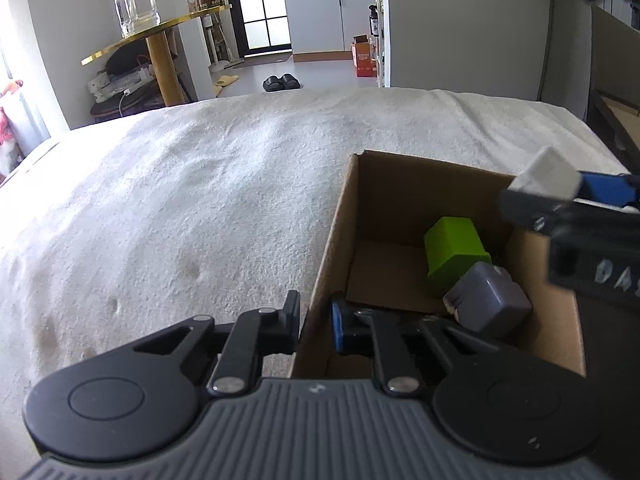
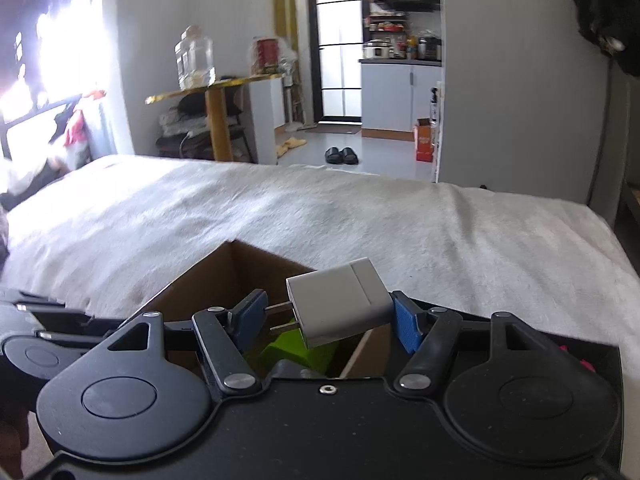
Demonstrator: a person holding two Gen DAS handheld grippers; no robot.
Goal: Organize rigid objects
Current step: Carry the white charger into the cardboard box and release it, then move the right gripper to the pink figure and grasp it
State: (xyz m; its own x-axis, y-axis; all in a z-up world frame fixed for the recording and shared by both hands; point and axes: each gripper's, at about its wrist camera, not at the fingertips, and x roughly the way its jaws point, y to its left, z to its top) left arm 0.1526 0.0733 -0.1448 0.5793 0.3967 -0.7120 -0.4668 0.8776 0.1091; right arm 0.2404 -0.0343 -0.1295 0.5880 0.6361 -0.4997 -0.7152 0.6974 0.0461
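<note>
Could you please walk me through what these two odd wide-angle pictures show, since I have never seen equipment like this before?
There is no robot here: a person holds a two-finger gripper in each hand, and each gripper carries a fisheye camera looking forward along its fingers. The black and grey shapes at the bottom of both pictures are the grippers themselves.

In the left wrist view, the left gripper pinches the near wall of an open cardboard box, which sits on a white blanket. Inside the box lie a green block and a grey block.

In the right wrist view, the right gripper holds a white plug-in charger, prongs pointing left, above the box. The same charger shows at the right edge of the left view.

Behind is an ordinary room with a gold-topped table.
</note>
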